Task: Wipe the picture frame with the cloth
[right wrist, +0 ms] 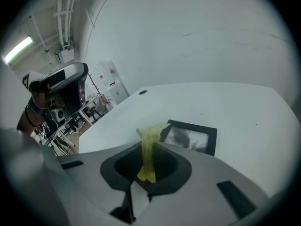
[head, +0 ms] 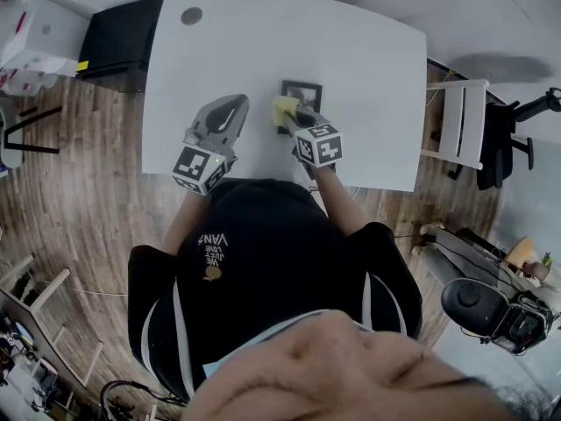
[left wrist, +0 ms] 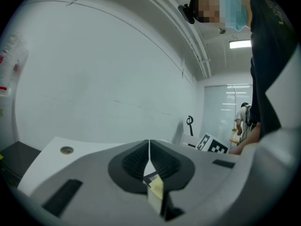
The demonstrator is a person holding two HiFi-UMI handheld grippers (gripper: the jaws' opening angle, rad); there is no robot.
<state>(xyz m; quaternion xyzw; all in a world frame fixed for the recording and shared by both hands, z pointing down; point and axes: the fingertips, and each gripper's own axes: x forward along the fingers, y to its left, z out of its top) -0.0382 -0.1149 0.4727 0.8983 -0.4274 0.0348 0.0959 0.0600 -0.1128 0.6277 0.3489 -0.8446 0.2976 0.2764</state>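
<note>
Open table surrounds the picture frame (a chair stands off its right edge).

text — black shirt | chest print, upside down — partly legible: "WE", "LOVE", "VAN"

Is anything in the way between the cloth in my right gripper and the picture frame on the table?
Nothing visible. The right gripper pinches the yellow cloth, and the picture frame lies flat on the white table just beyond it, with only bare table between. The left gripper is off to the side.
</note>
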